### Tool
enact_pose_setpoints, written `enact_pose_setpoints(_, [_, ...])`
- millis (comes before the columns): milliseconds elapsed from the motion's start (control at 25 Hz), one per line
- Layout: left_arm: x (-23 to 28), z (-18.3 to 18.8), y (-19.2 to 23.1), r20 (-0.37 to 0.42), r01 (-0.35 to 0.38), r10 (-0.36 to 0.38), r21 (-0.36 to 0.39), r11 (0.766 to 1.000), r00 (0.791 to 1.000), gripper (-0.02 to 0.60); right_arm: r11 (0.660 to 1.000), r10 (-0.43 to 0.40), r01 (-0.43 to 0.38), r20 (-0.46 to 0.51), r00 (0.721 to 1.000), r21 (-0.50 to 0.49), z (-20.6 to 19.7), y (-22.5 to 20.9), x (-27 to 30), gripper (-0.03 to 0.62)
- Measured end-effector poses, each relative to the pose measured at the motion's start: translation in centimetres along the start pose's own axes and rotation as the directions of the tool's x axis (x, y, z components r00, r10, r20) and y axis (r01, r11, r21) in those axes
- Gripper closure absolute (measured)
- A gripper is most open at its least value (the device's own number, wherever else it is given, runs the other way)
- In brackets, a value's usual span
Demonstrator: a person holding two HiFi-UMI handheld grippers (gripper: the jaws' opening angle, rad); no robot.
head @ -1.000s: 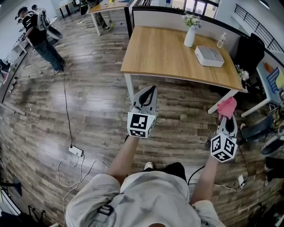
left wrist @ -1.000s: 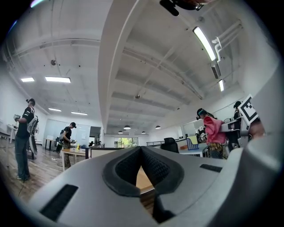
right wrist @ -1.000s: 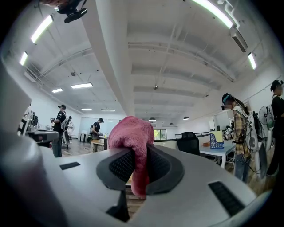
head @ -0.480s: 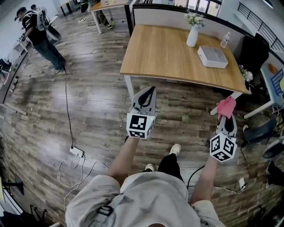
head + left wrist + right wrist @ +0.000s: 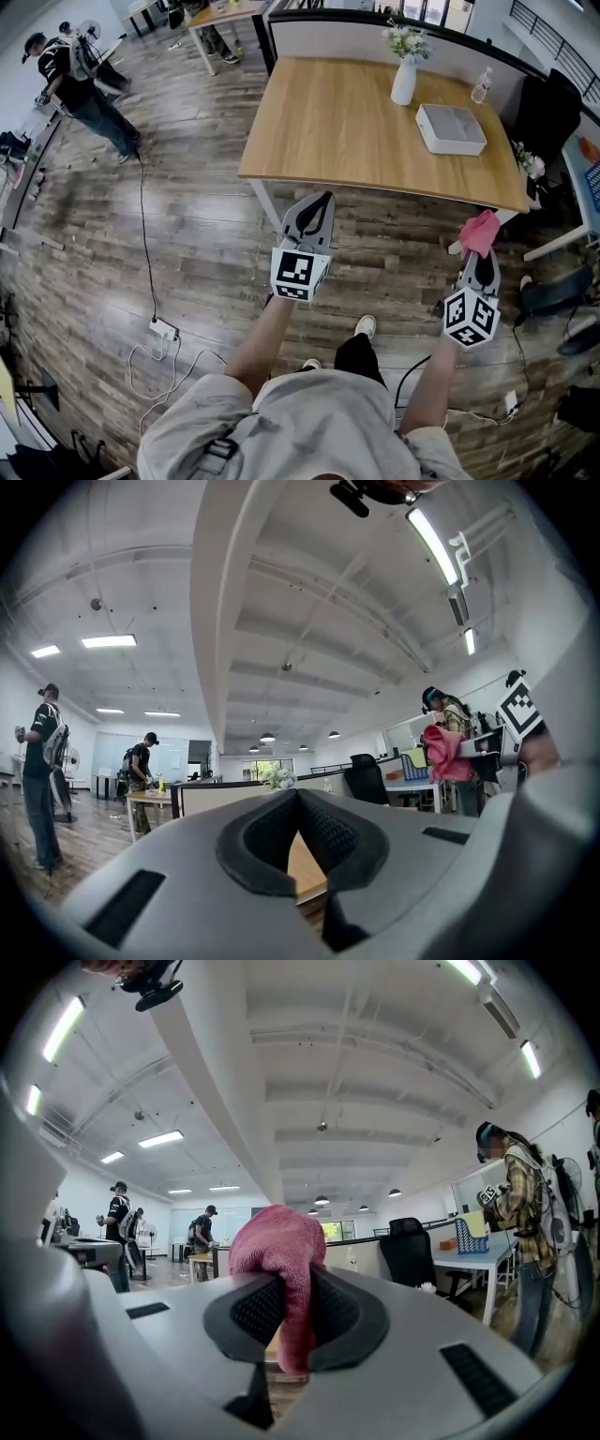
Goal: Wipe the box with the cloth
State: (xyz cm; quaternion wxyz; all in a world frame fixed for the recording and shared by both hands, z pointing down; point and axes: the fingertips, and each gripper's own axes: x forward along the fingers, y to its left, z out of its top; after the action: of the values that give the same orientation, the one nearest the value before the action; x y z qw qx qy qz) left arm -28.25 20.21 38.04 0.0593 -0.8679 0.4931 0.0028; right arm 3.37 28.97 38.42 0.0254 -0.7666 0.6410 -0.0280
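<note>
The white box (image 5: 450,128) lies on the wooden table (image 5: 337,117), toward its right end. Both grippers hang over the floor short of the table's near edge. My left gripper (image 5: 315,208) points at the table with its jaws together and nothing between them; in its own view the tips (image 5: 298,797) meet. A pink cloth (image 5: 479,232) bunches out of my right gripper (image 5: 481,259), which is shut on it. The right gripper view shows the cloth (image 5: 279,1241) pinched between the pads and folded over the tips.
A white vase of flowers (image 5: 404,80) and a small bottle (image 5: 482,86) stand at the table's back. A black office chair (image 5: 542,112) sits to the right. A power strip with cables (image 5: 162,328) lies on the floor at left. A person (image 5: 80,80) stands far left.
The person holding the grippers has stepped forward, so the table and box sit nearer and lower in the head view. Both grippers keep their pose and the cloth stays held.
</note>
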Motion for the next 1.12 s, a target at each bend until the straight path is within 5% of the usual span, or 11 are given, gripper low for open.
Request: enact_pose_setpoints(1120, [20.9,-1.2,-8.4,-0.056,-0.006,0.009,0.064,0.998,0.998,0.572,0.995,0.005,0.001,-0.057,0.998,0.103,-2.7,-14.5,16.5,0.531])
